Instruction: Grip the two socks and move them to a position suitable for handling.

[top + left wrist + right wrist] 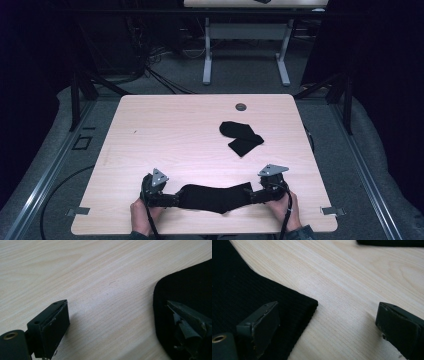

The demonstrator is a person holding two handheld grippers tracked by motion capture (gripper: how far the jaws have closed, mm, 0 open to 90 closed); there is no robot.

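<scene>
This looks like a lab or recording workspace rather than a home. A pale wood-laminate table (pixel 150 130) with a round grey cable grommet (pixel 241 106) stands on grey carpet (pixel 240 80), flanked by metal floor rails (pixel 45 170). Dark black curtains (pixel 380 75) close off both sides. Behind it, a second desk on white metal legs (pixel 207 50) stands near a tangle of black cables (pixel 150 65) on the floor.
</scene>
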